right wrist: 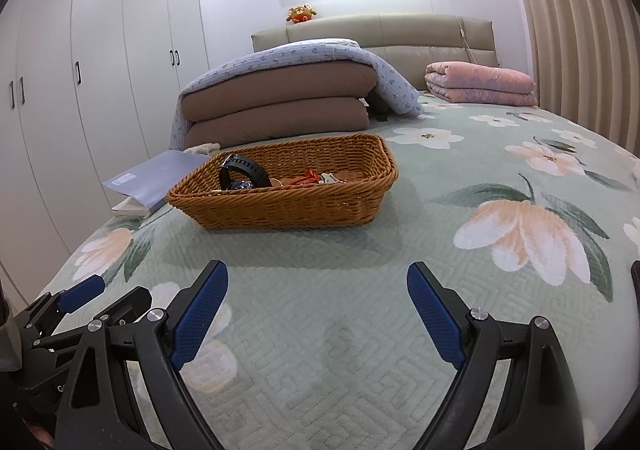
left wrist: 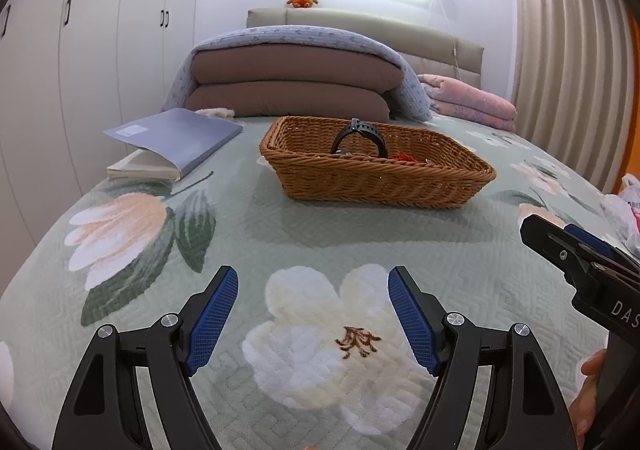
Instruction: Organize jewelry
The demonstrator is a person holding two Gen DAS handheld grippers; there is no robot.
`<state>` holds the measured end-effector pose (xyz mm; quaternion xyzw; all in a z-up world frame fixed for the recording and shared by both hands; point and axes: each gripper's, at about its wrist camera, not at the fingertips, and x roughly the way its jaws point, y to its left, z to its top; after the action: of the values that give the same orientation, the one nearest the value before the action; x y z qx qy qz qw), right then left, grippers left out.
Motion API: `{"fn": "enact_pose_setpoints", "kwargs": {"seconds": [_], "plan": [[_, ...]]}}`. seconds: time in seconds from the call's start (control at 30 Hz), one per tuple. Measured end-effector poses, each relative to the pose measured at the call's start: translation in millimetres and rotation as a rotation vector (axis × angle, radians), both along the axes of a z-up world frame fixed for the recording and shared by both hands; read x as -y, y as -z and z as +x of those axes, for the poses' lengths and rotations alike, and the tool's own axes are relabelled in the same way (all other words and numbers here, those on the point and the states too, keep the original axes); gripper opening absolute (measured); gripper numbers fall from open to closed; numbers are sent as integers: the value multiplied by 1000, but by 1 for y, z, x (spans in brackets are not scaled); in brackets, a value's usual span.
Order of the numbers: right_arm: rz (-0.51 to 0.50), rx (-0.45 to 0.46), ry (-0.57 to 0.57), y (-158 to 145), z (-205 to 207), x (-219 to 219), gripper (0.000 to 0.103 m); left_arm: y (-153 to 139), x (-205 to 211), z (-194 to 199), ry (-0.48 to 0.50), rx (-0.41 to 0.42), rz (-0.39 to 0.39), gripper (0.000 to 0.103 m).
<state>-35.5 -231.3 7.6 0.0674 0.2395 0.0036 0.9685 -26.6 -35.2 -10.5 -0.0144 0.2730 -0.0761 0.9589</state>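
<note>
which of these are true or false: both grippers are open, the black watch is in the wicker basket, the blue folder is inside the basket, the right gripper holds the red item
1. Both the left gripper and the right gripper are open: true.
2. The black wristwatch lies in the brown woven wicker basket: true.
3. The blue folder is inside the basket: false, it lies on the floral quilt beside it.
4. The right gripper holds the red item: false, it is empty; that item is in the basket.

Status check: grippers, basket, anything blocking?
Left gripper open, empty. Right gripper open, empty. Wicker basket ahead on bedspread, holding watch and trinkets. Path unobstructed.
</note>
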Motion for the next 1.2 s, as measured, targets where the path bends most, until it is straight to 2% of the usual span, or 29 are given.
{"fn": "enact_pose_setpoints", "kwargs": {"seconds": [1.2], "plan": [[8, -29, -8, 3, 4, -2, 92, 0, 11, -2, 14, 5, 43, 79]]}}
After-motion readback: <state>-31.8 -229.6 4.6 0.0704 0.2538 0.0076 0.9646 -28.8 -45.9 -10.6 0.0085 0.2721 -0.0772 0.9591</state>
